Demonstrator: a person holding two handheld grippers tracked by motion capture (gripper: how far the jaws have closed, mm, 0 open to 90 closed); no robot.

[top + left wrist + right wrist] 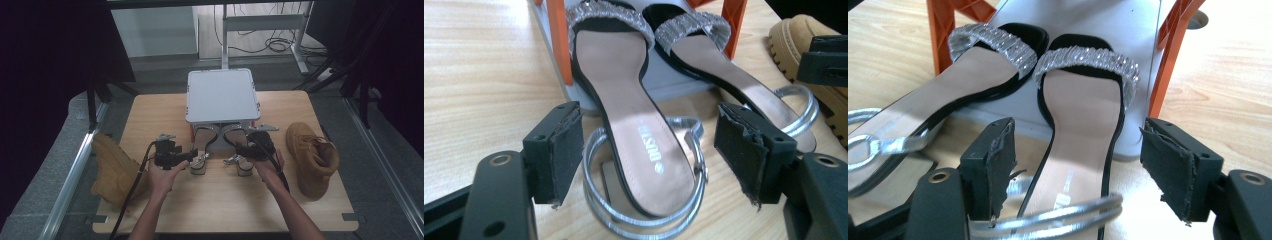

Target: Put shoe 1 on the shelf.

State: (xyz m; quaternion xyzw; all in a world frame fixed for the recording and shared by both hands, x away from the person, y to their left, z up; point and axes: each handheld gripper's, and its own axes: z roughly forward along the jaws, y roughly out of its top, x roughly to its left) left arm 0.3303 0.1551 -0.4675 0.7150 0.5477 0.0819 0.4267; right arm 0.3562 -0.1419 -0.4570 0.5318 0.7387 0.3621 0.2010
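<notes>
1. Sandals: a pair with silver toe bands and silver ankle straps lies at mid-table; the left sandal and the right sandal have their toes tucked under the front edge of a grey box, heels toward the person
2. Left gripper: held in the left hand, it points at the heel of the left sandal; in the left gripper view its jaws stand wide apart, one on each side of the heel, the pads clear of the insole and grasping nothing
3. Right gripper: held in the right hand, it sits over the heel of the right sandal; in the right gripper view its jaws are likewise spread, flanking the insole, with the ankle strap crossing low between them; no pad presses the shoe
4. Box supports: orange legs show beside the sandal toes in both gripper views
5. Boots: one tan boot lies on the table just right of the right hand; another tan boot lies at the table's left edge, near the left forearm
6. Table: light wood, bare in front of the sandals
</notes>
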